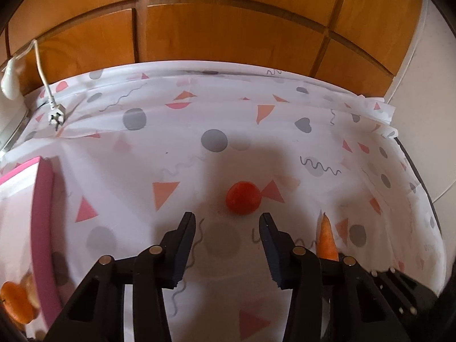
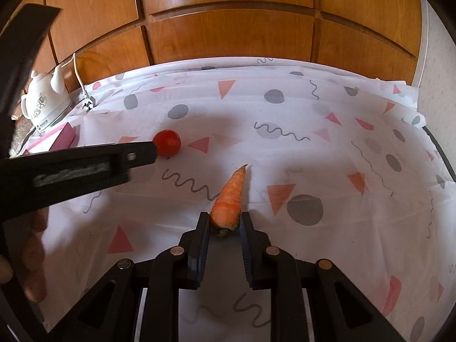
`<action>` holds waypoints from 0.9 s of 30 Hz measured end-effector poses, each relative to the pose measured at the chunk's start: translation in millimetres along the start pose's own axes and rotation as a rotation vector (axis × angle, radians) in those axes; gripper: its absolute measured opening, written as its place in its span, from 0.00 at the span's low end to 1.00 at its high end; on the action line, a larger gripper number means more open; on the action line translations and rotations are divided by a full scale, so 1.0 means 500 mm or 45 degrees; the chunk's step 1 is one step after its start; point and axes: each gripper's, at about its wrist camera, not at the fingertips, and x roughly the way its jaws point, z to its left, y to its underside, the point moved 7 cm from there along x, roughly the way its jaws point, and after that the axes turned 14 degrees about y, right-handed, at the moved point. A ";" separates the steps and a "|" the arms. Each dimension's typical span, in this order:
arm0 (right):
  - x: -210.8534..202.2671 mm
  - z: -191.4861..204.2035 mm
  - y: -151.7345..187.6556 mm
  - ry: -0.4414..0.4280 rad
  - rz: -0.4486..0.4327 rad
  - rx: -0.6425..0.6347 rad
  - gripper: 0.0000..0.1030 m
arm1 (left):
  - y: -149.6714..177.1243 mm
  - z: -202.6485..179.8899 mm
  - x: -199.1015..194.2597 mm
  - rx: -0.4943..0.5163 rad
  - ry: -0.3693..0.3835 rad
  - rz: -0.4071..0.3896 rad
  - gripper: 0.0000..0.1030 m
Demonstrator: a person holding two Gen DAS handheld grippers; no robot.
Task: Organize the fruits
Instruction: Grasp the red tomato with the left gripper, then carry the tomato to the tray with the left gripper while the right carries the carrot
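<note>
At the table's far left corner stands a white electric kettle (image 2: 45, 97), its cord ending in a plug (image 1: 57, 118) that lies on the patterned tablecloth (image 1: 285, 142). Just in front of the kettle, along the left edge, sits a pink-rimmed container (image 1: 42, 213); an orange fruit (image 1: 15, 303) shows at its near end, low in the left wrist view, partly hidden by the rim.

Next comes the left gripper (image 1: 228, 219), its jaws wide apart and holding nothing. The red tomato (image 1: 243, 198) rests on the cloth just beyond its fingertips, about centred on the gap, left of the table's middle. In the right wrist view the same gripper (image 2: 154, 149) reaches in from the left with its tip at the tomato (image 2: 167, 142); whether they touch I cannot tell.

Further right, near the middle of the table towards the near edge, the carrot (image 2: 229, 199) lies with its tip pointing to the far edge. The right gripper (image 2: 223, 221) has its jaws narrow, one on each side of the carrot's thick stalk end, touching or nearly touching it. From the left wrist the carrot (image 1: 326, 239) shows just right of the left gripper's right finger.
</note>
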 end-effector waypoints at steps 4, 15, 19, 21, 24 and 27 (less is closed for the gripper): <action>0.000 -0.001 0.000 -0.006 0.001 0.014 0.20 | -0.007 -0.004 0.026 -0.005 0.000 0.010 0.46; 0.004 -0.005 -0.004 -0.017 0.013 0.052 0.20 | -0.015 -0.010 0.057 0.031 -0.019 -0.027 0.27; 0.008 -0.004 -0.014 -0.016 0.024 0.082 0.20 | -0.001 -0.003 0.038 0.004 -0.023 -0.039 0.27; 0.011 -0.003 -0.018 -0.013 0.026 0.087 0.20 | 0.010 0.000 0.025 -0.005 -0.025 -0.038 0.27; 0.013 0.000 -0.020 0.000 0.026 0.073 0.20 | 0.033 0.007 0.002 -0.027 -0.040 -0.043 0.27; 0.014 0.000 -0.018 0.005 0.025 0.066 0.20 | 0.060 0.013 -0.022 -0.051 -0.065 -0.062 0.27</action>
